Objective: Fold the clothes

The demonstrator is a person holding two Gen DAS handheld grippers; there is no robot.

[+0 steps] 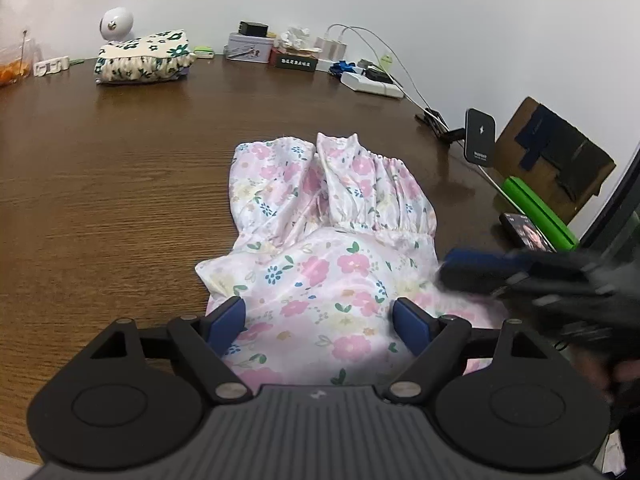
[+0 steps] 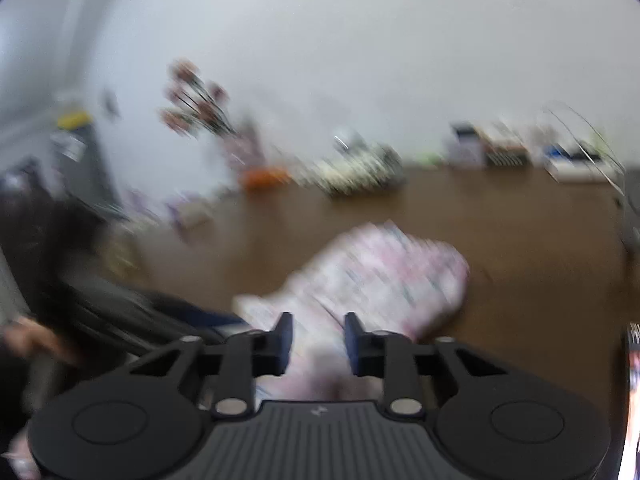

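The left view sharply shows the floral garment on the worktop, left claw spread wide. The blurred right view shows the right claw narrowed; grip unclear.

Phone stand beside cardboard box.

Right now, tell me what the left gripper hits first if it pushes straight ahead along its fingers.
The left gripper would most likely meet the pink floral garment first: the cloth already lies between its wide-open fingers and stretches ahead of them on the wooden table. Depth is hard to judge through the fisheye.
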